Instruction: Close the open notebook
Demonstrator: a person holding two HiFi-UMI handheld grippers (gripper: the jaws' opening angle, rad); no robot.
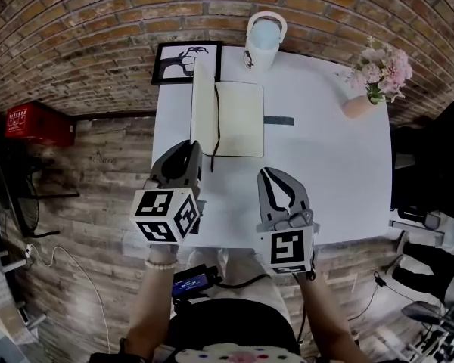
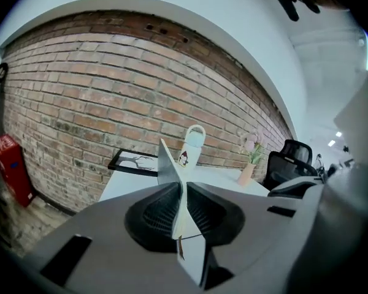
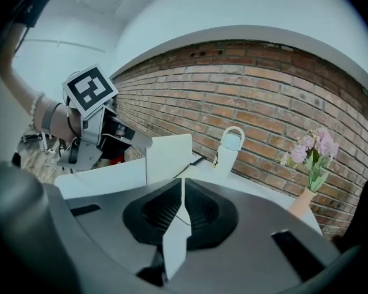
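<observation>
1. Step: closing is midway. The notebook lies at the back middle of the table, and its left cover stands about upright over the spine.
2. Left gripper: fingers nearly together, pinching the cover's lower edge.
3. Right gripper: fingers pressed together, nothing held. It hovers near the table's front edge, apart from the notebook.
4. Next move, my judgement: swing the cover rightward past vertical and lay it flat on the right page. Release late so it doesn't flop back.
5. Table: white. It also carries a bottle, a picture frame, a flower vase and a small dark strip just beside the notebook.
6. Room: brick wall, wooden floor, red box at left, office chair at right.
</observation>
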